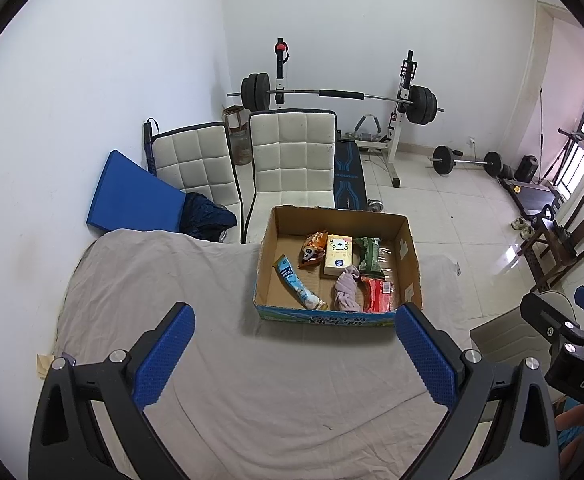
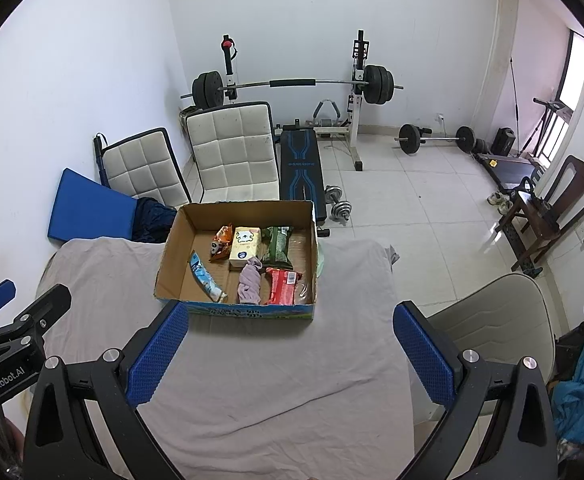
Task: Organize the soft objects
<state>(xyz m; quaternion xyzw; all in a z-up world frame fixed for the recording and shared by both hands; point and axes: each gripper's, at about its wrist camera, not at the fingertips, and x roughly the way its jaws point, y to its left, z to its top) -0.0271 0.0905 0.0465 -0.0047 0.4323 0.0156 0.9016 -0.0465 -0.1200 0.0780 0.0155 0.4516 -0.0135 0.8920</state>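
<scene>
Both claws gape wide and empty above the grey sheet (image 1: 219,392): left gripper (image 1: 294,360) and right gripper (image 2: 292,354) touch nothing. At frame centre, the cardboard box (image 1: 269,240) holds the pink cloth (image 1: 346,288) among packets.
</scene>
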